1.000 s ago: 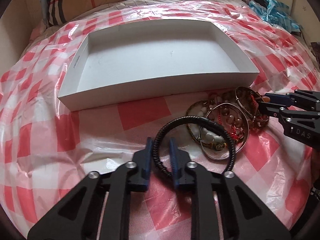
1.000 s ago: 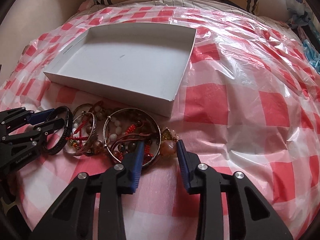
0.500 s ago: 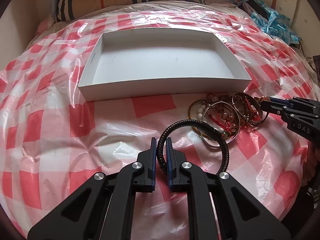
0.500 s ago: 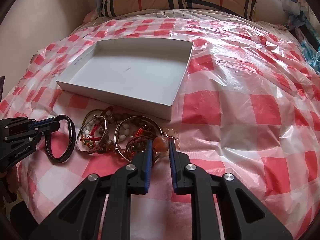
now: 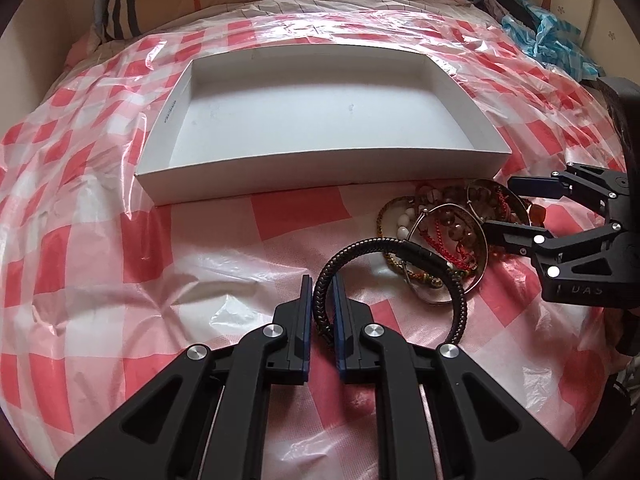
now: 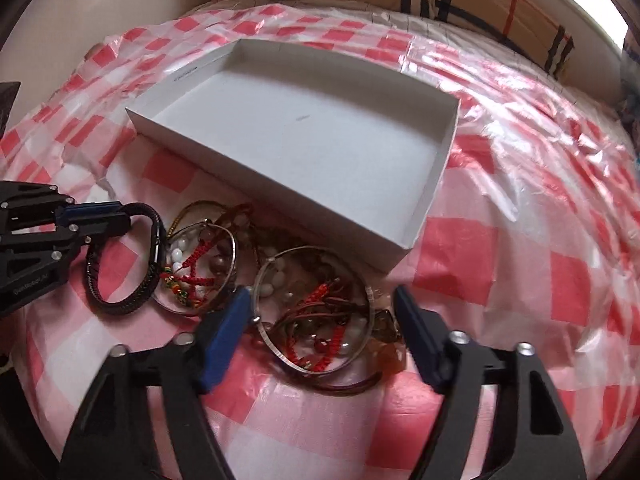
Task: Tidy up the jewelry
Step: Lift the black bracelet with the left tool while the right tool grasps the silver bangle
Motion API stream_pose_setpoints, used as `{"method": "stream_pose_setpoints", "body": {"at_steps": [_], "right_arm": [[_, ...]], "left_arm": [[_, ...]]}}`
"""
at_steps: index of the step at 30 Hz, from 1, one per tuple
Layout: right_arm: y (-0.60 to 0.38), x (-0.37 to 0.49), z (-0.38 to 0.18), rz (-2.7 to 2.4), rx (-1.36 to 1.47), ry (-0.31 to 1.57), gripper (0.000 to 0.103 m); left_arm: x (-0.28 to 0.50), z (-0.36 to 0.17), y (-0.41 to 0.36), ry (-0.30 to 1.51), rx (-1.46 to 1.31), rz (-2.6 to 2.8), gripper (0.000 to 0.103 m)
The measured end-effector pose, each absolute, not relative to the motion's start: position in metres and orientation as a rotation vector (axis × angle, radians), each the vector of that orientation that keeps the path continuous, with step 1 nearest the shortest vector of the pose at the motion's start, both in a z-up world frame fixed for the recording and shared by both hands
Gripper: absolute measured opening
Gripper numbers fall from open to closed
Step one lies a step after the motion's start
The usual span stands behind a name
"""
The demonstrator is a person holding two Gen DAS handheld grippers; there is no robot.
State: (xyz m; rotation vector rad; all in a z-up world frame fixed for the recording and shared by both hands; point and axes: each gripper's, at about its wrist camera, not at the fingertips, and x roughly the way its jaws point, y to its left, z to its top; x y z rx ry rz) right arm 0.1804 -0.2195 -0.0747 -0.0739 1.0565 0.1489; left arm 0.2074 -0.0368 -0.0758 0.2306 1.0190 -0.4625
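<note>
Pinching the black braided bracelet point(image 5: 394, 276) by one thin section, the left gripper point(image 5: 320, 304) has its blue pads clamped together on the cord, and most of the loop hangs out to that gripper's right. My worry is that the free end brushes the jewelry pile point(image 5: 444, 236) just beyond it; a hooked bead strand or red cord could drag along on a lift, or the smooth cord could slip out of so narrow a bite.

On the other side, the right gripper point(image 6: 324, 308) is spreading its jaws, and they now straddle the silver bangle point(image 6: 316, 312) without pressing on it. That bangle lies over red woven cords, pale beads and an amber stone, so a closing grab here risks catching several pieces at once or skating off the hard metal rim.

Farther ahead of both grippers sits the white box point(image 5: 280, 176), a shallow open tray with nothing in it, its near wall just behind the pile. Beneath it all, the checkered plastic sheet point(image 5: 100, 272) is slick and wrinkled over soft bedding; a careless nudge could shift the box.
</note>
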Motion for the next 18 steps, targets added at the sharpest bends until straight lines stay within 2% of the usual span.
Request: {"method": "stream_pose_setpoints", "body": {"at_steps": [2,3,5,13,14,17,18], "right_arm": [[-0.218,0.179,-0.072,0.146,-0.077,1.053,0.063],[-0.218,0.178,-0.070,0.140,-0.077,1.047,0.055],[-0.216,0.177,-0.069,0.148,-0.061,1.059,0.023],[-0.225,0.160,-0.054,0.172,-0.002,1.002,0.023],[-0.227,0.157,-0.052,0.175,-0.006,0.988,0.025],[-0.229,0.155,-0.050,0.146,-0.061,0.952,0.079],[-0.229,0.157,-0.051,0.142,-0.078,0.952,0.079]], "left_arm": [[0.208,-0.078,-0.040,1.020,0.237,-0.464,0.009],[0.208,-0.078,-0.041,1.020,0.238,-0.464,0.009],[0.208,-0.076,-0.041,1.018,0.234,-0.466,0.009],[0.206,-0.067,-0.041,0.988,0.241,-0.475,0.012],[0.206,-0.066,-0.041,0.982,0.244,-0.479,0.014],[0.208,-0.069,-0.048,0.973,0.274,-0.488,0.029],[0.208,-0.071,-0.050,0.973,0.279,-0.491,0.032]]}}
